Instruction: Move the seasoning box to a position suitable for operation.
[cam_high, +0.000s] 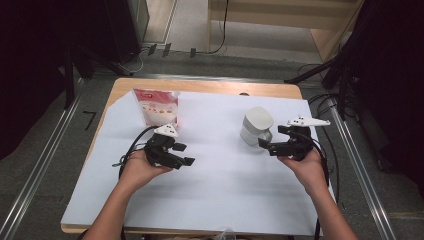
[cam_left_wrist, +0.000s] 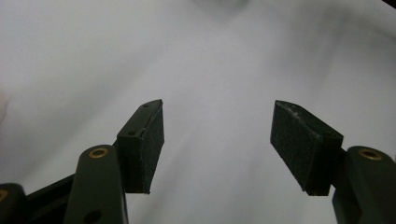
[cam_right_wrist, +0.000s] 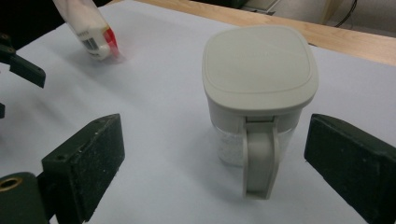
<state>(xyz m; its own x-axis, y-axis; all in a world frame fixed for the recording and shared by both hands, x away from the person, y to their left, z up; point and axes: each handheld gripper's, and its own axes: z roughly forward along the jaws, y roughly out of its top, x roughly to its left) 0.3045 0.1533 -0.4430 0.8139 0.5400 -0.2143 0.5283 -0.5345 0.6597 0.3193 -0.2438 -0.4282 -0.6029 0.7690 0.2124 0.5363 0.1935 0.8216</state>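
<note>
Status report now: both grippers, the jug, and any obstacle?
Left gripper open, empty. Right gripper open, facing jug handle, not touching. Lid on. Pouch far off, no obstacle.

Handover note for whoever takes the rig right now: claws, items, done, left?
Left claw: open, nothing between its pads, hovering over the white sheet at the left.
Right claw: open, nothing gripped, pointed at the jug, whose handle faces it between the pads without touching.
Jug: upright on the sheet at right, lid on, clear lower part.
Pouch: standing at the back left of the sheet, untouched.
Done: nothing visibly moved or opened.
Left: probably grip the jug by its handle; the pouch likely comes into it after.
</note>
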